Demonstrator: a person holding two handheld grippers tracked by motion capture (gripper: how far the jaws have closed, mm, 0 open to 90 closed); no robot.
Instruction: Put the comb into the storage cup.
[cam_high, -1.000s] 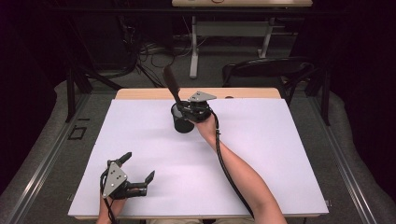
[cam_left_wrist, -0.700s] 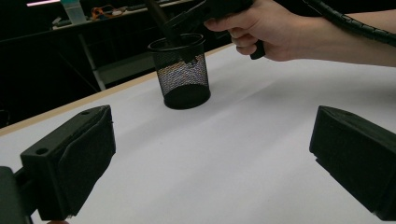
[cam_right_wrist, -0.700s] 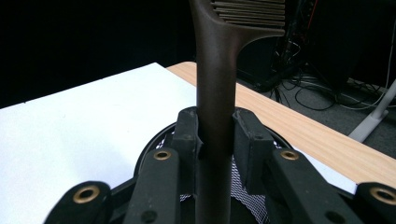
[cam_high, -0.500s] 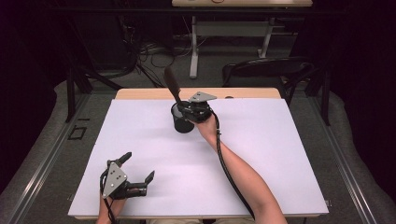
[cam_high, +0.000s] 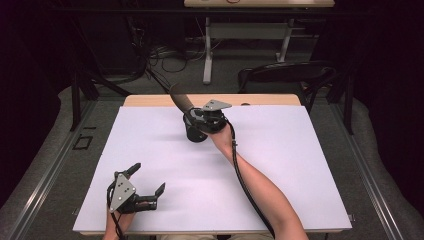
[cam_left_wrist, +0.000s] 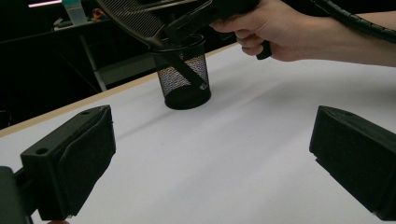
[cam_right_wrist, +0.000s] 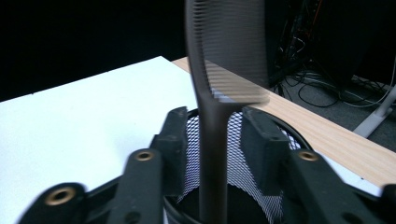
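A black mesh pen cup (cam_high: 195, 134) stands at the back middle of the white table (cam_high: 280, 150). A dark comb (cam_high: 180, 100) leans in it, teeth end up and tilted left. My right gripper (cam_high: 200, 122) hovers at the cup's rim. In the right gripper view its pads (cam_right_wrist: 180, 140) flank the comb's handle (cam_right_wrist: 214, 154) with a small gap on each side, so the gripper (cam_right_wrist: 215, 135) is open. The left gripper (cam_high: 148, 178) rests open near the front left edge, holding nothing. Its view (cam_left_wrist: 210, 154) faces the cup (cam_left_wrist: 184, 79), the comb (cam_left_wrist: 135, 18) and the right hand (cam_left_wrist: 280, 28).
A bare wooden strip (cam_high: 150, 100) runs along the table's far edge. Behind it a dark chair (cam_high: 285, 75), desk legs (cam_high: 207, 50) and loose cables (cam_high: 165, 55) sit on the floor. A cable (cam_high: 245, 180) trails along the right forearm.
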